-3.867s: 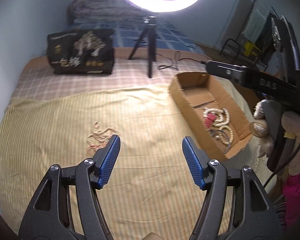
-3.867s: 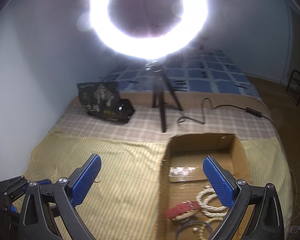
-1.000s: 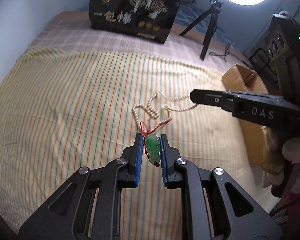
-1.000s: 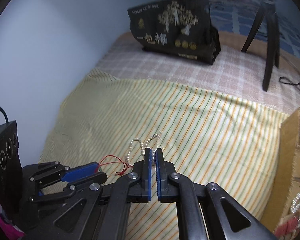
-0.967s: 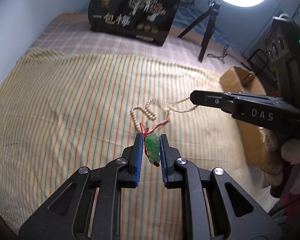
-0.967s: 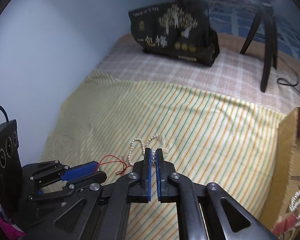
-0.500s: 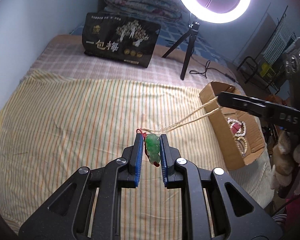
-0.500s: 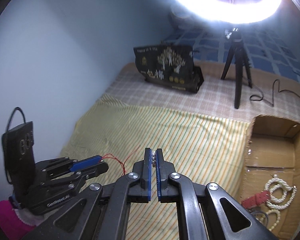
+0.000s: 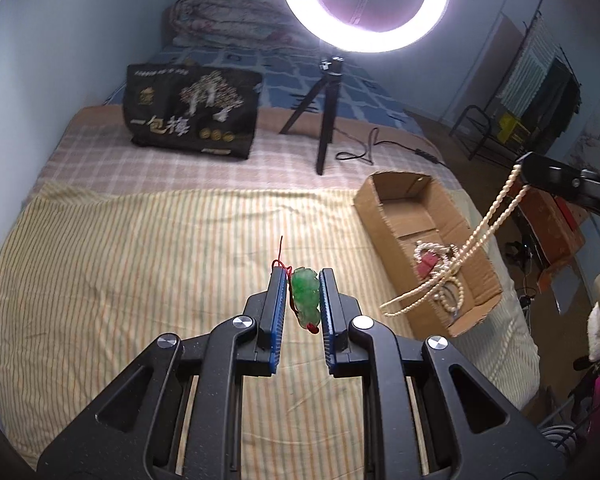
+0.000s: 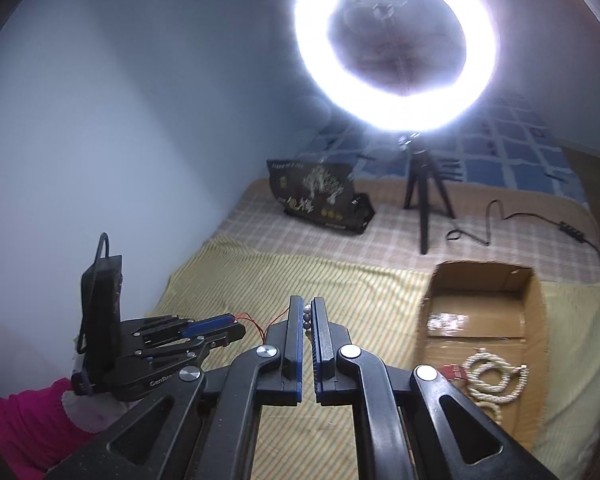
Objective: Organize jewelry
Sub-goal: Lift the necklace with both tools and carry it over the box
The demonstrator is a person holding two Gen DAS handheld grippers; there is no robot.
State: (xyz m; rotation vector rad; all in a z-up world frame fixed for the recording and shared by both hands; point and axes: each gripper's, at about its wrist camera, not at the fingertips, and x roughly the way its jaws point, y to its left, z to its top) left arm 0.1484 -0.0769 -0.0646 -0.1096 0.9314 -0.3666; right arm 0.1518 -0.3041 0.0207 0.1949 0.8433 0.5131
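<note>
Your left gripper [image 9: 303,303] is clamped on the carved green jade pendant [image 9: 306,295], its blue pads pressing the stone from both sides with the thin red cord [image 9: 281,258] poking out past the fingertips. Your right gripper [image 10: 305,316] is pinched fully together on the cream pearl bead necklace [image 9: 474,240], a couple of beads showing between its tips in the right wrist view. From the left wrist view, that strand hangs off the right gripper in a doubled line and sags in a loop just in front of the open brown cardboard box [image 9: 382,212].

Holding both ends makes sense: pendant and beads look like one piece, so carrying it by two points keeps it spread in the air rather than bunched, and lets it clear the yellow striped bedspread [image 9: 140,264].

The box sits at the right edge of that cloth and already holds other bead strands [image 10: 492,374] and a red item [image 9: 429,259], so it is probably the collecting place. Judging by this, you are mid-carry, with the drop still to come. You will likely want the right end over the box first, then the pendant, so the strand coils inside instead of draping over the cardboard wall.
</note>
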